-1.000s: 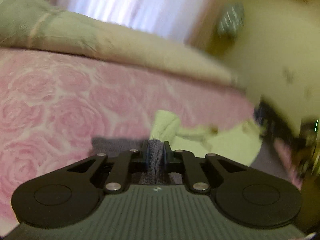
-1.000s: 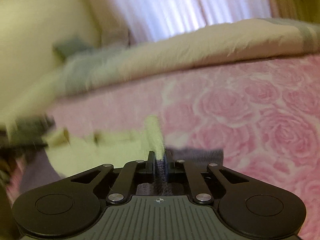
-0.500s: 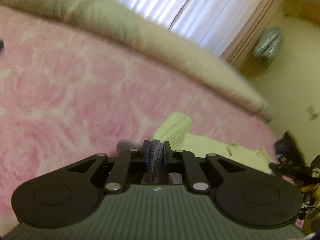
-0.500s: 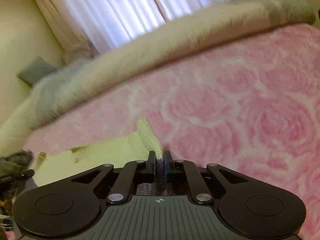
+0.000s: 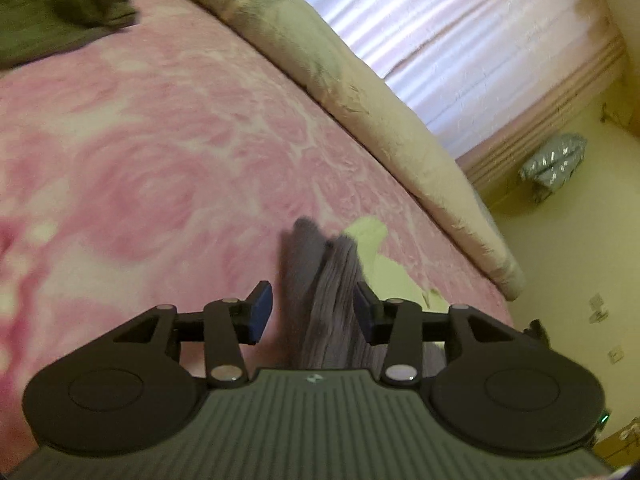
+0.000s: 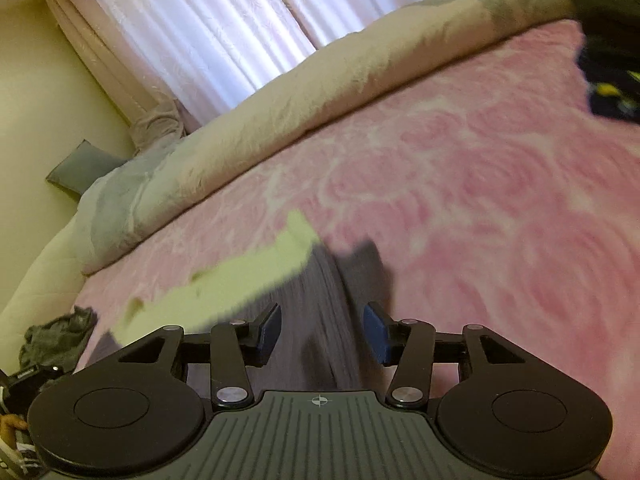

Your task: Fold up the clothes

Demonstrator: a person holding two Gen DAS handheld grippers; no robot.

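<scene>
Left tool (image 5: 312, 312), right tool (image 6: 322, 334) released; grey garment (image 6: 320, 300) between jaws. Risk: fold slumps, snags pads.

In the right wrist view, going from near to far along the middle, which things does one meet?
Right tool, its jaws open → grey garment → pale green garment → pink rose bedspread → rolled beige duvet → white curtain.

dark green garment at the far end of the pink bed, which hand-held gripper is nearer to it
Hard to tell. The dark green garment lies far beyond the open left hand-held gripper; a dark garment lies equally far from the open right hand-held gripper.
</scene>
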